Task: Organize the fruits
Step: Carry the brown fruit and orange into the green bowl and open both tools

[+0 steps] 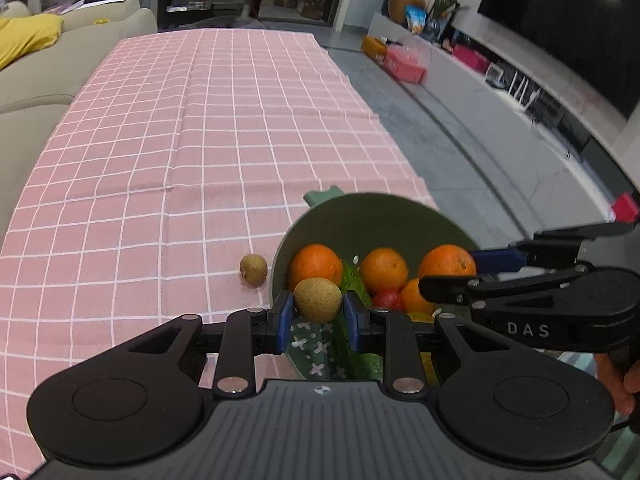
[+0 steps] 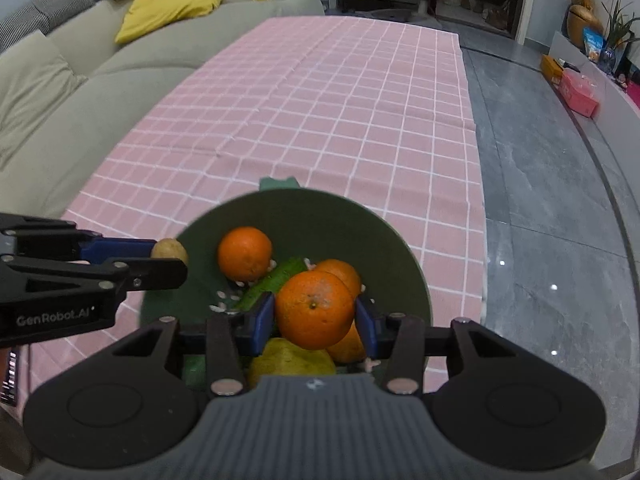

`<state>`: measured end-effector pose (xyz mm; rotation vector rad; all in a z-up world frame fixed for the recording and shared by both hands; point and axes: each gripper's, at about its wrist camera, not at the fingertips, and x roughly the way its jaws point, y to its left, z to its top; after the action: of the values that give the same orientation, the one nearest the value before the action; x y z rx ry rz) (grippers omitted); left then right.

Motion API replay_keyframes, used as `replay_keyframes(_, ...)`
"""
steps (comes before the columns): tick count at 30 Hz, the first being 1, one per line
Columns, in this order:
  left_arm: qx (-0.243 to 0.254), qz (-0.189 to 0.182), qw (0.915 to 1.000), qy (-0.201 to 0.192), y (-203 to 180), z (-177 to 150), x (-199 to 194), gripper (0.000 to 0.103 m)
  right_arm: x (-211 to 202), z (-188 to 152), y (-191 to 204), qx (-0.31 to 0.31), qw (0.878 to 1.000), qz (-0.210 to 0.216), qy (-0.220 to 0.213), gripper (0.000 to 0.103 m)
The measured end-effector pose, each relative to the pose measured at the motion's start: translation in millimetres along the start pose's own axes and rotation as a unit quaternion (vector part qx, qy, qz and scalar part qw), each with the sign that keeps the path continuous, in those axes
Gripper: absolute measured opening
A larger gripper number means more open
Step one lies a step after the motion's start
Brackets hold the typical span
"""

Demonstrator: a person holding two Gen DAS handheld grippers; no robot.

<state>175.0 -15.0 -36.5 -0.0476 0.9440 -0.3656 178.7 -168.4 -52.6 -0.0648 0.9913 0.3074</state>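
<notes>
Left wrist view showed the left gripper (image 1: 318,314) clamped on a small brown kiwi (image 1: 318,300), its blue pads pressed on either side of the fruit's middle, just above the near rim of the green bowl (image 1: 320,216). That fruit looked light and slightly soft, so the grip across its widest part seemed right, with little squeeze to spare. Ahead and to the left of this claw a second kiwi (image 1: 253,269) lay on the pink checked cloth (image 1: 180,140), just beside the bowl's wall.

Over the bowl's middle, the right gripper (image 2: 315,316) was closed on an orange (image 2: 315,310); that one was probably heavier, firm, with a smooth rind that could slip if held off-centre. Below it lay more oranges, a cucumber (image 2: 276,280) and a yellow fruit (image 2: 292,360).

Far beyond both claws the cloth was bare and wide; to the right its edge dropped to grey floor (image 2: 540,200), close by the bowl.
</notes>
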Motion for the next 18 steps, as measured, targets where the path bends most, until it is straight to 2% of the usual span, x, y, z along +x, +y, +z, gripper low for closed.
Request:
replay_keyframes(7, 0.019, 0.013, 0.9996, 0.016, -4, -5, 14, 0.03, 21, -3, -5, -0.002, 1.0, -0.014, 0.017, 0.041)
replay_keyframes(18, 0.023, 0.002, 0.9995, 0.022, -3, -7, 17, 0.03, 28, -4, 2, -0.03, 0.999, -0.019, 0.019, 0.041)
